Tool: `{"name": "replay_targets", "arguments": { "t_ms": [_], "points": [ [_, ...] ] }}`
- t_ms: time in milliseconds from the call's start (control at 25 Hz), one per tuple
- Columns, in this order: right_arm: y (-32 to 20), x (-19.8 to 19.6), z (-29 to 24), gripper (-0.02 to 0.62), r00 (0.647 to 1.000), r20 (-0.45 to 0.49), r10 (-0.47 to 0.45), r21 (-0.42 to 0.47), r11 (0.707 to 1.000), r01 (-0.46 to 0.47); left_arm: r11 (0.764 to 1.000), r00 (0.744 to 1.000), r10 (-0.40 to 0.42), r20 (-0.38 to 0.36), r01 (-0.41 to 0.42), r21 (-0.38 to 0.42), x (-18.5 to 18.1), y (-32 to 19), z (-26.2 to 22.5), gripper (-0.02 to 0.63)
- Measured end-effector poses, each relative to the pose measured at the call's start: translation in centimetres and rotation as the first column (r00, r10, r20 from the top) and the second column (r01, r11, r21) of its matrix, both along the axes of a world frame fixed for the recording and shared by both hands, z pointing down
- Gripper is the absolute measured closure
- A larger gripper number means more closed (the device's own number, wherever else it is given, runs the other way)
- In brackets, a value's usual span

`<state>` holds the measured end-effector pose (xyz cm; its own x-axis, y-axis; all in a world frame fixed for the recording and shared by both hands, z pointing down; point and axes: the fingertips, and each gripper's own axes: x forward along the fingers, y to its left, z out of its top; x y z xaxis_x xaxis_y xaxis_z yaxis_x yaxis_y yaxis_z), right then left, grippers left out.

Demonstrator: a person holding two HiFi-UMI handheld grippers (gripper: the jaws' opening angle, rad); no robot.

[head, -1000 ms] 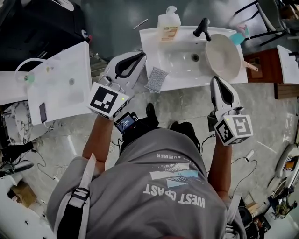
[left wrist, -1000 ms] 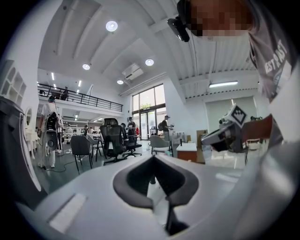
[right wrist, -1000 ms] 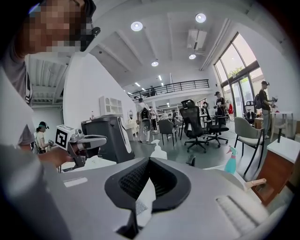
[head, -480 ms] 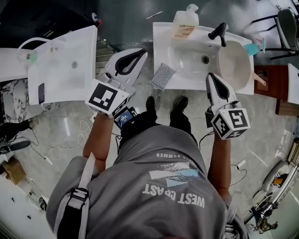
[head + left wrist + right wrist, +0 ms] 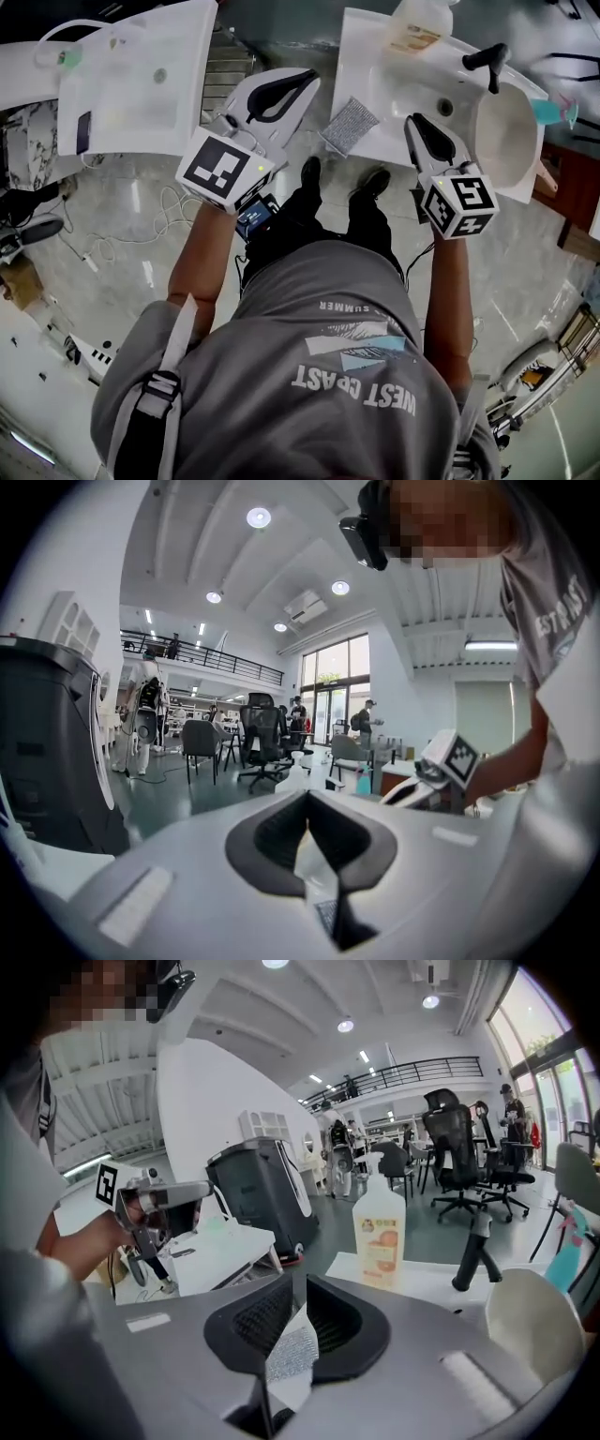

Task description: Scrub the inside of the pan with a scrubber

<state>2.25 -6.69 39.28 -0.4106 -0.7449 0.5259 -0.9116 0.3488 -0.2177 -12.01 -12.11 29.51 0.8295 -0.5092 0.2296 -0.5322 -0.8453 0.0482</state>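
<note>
Reaching step: the scrubber [image 5: 349,125] lies untouched on the sink's [image 5: 366,66] front corner, and the pan [image 5: 506,141] stands tilted at its right end. The right tongs [image 5: 293,1283] have just been opening and are slightly apart and empty. The left tongs [image 5: 307,803] are together. Next, the right pair must straddle the scrubber and close on it.

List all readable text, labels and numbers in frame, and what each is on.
"WEST COAST": back of the person's shirt, upside down in the head view.
"SUMMER": same shirt, smaller print.
Pump bottle label: print too small to read.
Nothing else is readable.
</note>
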Motion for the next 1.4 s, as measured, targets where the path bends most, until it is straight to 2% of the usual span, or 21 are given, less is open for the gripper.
{"name": "replay_targets", "arguments": {
  "t_ms": [240,560,720,960,1080,1400],
  "points": [
    [-0.6,-3.0,6.6,0.508,0.993,-0.035,-0.113,-0.113,0.988,0.109,0.999,1.000,-0.018,0.009,0.019,-0.035,-0.5,0.2,2.1,0.604],
    [-0.6,-5.6,15.0,0.404,0.971,-0.091,-0.222,-0.246,0.950,0.194,0.997,1.000,-0.025,0.005,0.025,-0.067,-1.2,0.3,4.9,0.604],
    [-0.5,-6.5,18.1,0.382,0.957,-0.129,-0.262,-0.297,0.931,0.215,0.996,1.000,-0.021,0.016,0.022,-0.081,-1.7,0.4,6.0,0.603],
    [-0.3,-7.3,21.4,0.385,0.926,-0.188,-0.327,-0.370,0.897,0.241,0.994,1.000,-0.022,0.013,0.023,-0.107,-1.7,0.2,7.2,0.604],
    [-0.8,-7.6,21.9,0.388,0.916,-0.207,-0.343,-0.372,0.894,0.250,0.993,1.000,-0.020,0.011,0.021,-0.114,-1.6,0.0,7.6,0.604],
    [-0.8,-7.7,22.3,0.430,0.879,-0.252,-0.405,-0.432,0.860,0.273,0.993,1.000,-0.003,0.013,0.004,-0.120,-1.1,-0.3,7.8,0.604]
  ]
}}
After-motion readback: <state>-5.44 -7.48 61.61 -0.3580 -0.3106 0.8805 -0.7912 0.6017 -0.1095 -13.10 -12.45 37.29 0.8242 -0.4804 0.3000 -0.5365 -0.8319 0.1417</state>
